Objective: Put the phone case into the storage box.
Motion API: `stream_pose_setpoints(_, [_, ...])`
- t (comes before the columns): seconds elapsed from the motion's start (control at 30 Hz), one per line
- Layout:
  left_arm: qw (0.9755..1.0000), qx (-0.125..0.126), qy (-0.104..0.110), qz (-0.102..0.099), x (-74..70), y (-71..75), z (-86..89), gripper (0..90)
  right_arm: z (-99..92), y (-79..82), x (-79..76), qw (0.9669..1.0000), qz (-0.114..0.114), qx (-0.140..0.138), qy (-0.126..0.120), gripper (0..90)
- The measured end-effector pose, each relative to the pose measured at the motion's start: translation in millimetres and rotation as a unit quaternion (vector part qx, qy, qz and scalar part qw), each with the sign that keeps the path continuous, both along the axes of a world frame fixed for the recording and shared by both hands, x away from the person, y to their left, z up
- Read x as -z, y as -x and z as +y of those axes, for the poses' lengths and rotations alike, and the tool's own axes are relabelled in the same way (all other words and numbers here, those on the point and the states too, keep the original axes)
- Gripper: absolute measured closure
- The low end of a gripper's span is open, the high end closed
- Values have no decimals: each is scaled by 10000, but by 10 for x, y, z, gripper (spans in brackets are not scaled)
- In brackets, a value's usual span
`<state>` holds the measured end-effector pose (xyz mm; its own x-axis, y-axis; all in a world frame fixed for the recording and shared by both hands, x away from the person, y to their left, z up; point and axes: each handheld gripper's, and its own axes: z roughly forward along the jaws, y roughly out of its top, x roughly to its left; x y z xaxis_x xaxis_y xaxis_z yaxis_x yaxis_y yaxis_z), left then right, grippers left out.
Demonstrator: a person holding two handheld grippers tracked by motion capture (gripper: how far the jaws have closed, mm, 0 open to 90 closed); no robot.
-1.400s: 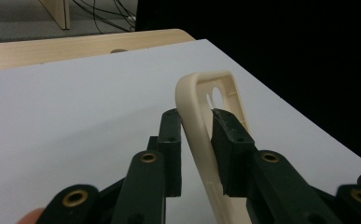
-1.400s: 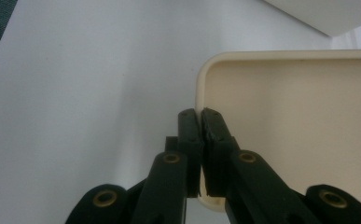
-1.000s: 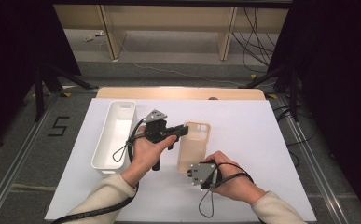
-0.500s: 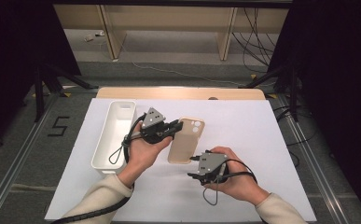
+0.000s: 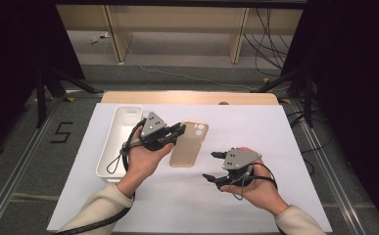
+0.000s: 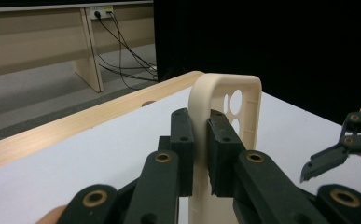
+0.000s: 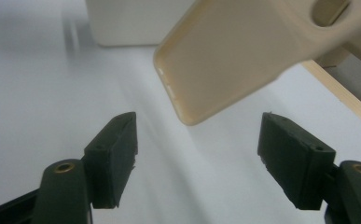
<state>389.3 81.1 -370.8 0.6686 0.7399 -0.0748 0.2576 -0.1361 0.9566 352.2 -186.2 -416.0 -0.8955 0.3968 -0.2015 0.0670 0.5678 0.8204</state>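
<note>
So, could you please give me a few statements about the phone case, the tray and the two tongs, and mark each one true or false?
1. The left tongs are clamped on the edge of the beige phone case. True.
2. The right tongs grip the case's lower end. False: their jaws stand open, having just opened, with nothing between them and the case beyond them.
3. The white tray sits to the left of the case in the high view. True.
4. The case lies inside the tray. False: it is held beside the tray, over the white sheet.
</note>
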Motion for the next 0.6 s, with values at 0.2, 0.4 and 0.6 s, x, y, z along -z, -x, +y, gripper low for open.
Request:
stream_pose_setpoints(0.2, [9999, -54, -26, -110, -11, 13, 76, 819, -112, -32, -9, 9988, 26, 273, -397, 279])
stream_pose_setpoints(0.4, [9999, -56, -29, -160, -30, 32, 137, 819, -206, -53, -18, 9965, 90, 482, -684, 252])
stream_pose_setpoints(0.6, [9997, -81, -17, -213, -62, 40, 202, 819, -328, -58, -33, 9934, 129, 672, -917, 242])
